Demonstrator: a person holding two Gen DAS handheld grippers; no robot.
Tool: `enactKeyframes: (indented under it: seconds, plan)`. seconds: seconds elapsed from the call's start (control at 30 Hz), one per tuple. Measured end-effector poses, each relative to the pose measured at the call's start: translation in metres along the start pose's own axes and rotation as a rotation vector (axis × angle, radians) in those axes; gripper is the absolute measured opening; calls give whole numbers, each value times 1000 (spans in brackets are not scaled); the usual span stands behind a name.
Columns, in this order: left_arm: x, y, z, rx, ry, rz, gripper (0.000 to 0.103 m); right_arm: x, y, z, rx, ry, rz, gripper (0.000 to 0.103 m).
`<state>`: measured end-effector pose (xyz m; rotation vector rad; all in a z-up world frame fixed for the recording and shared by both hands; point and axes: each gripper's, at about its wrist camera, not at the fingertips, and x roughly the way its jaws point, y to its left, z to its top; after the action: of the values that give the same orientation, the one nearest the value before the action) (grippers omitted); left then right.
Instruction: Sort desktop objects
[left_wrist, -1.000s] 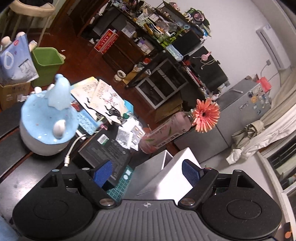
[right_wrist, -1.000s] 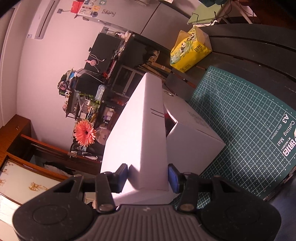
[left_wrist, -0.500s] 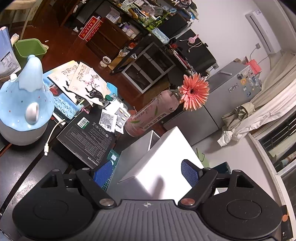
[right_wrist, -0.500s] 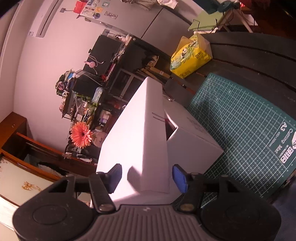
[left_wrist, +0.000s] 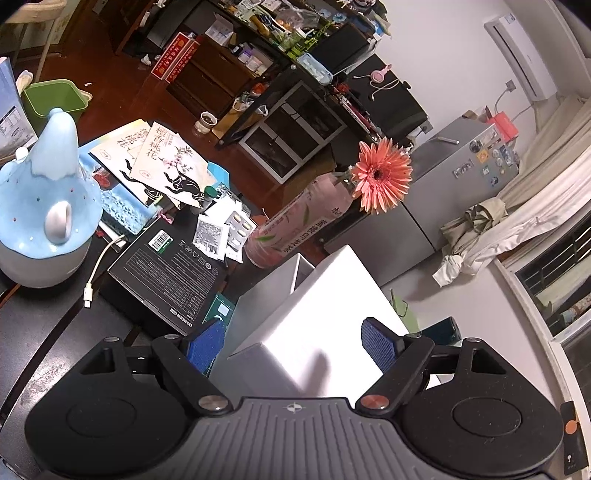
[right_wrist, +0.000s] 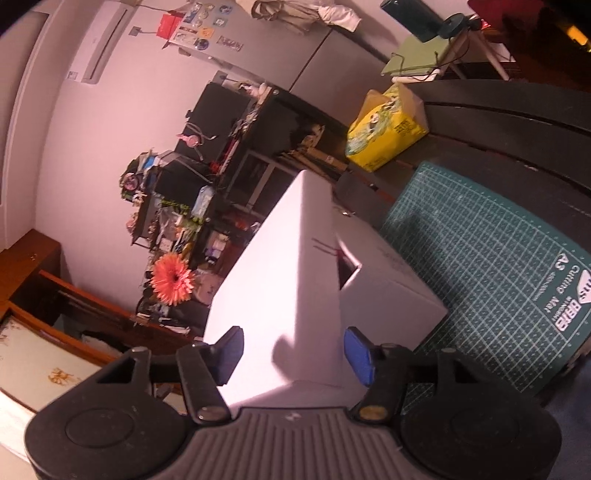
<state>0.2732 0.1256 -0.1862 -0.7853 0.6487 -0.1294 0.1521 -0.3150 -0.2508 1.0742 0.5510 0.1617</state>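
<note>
Left wrist view: left gripper (left_wrist: 293, 341) is spread wide, blue pads (left_wrist: 378, 349) standing off both sides of the white box (left_wrist: 314, 314), no contact that I can see. Box sits on the green cutting mat (left_wrist: 221, 312), its lid flap raised toward the camera, the open compartment behind it. Near it on the dark desk (left_wrist: 44, 332): black carton (left_wrist: 166, 273) just beside the box, pink bottle with the gerbera (left_wrist: 382, 175) behind it, blue humidifier (left_wrist: 44, 206) well apart to the left, loose blister packs and paper sachets (left_wrist: 225, 232) on the carton (likely the stuff to go in the box). Right wrist view: right gripper (right_wrist: 293, 354) also parted, pads (right_wrist: 358, 356) flanking the near edge of the raised lid; the right pad looks close to the flap edge but I can't tell if it touches, the fisheye bends that corner. Mat (right_wrist: 498, 273) bare to the right, yellow tissue pack (right_wrist: 388, 127) well apart at the far edge. My read: step in hand is handling the lid, not yet gripped. To do it well: pinch the flap with one gripper only, near its free edge, light squeeze so the card doesn't crease; keep the other clear or use it to steady the base, since an empty box will slide on the mat. Swing the flap about its hinge line, don't pull.
</note>
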Motion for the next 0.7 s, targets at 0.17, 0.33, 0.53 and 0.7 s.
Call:
enactKeyframes:
  seconds: [0.17,0.33,0.53,0.7]
  plan:
    - [5,1,-3,-13,25,-18,80,0,0,-1,1,2,15,60]
    - [6,-1,-6,-1,42,-28,79,5,-1,-2,33,26,47,60]
    - [5,-5,-8,14,52,-38,78,6,-2,-1,48,27,49,60]
    - [1,4,5,-23,-5,-26,78,0,-6,2,74,8,53,60]
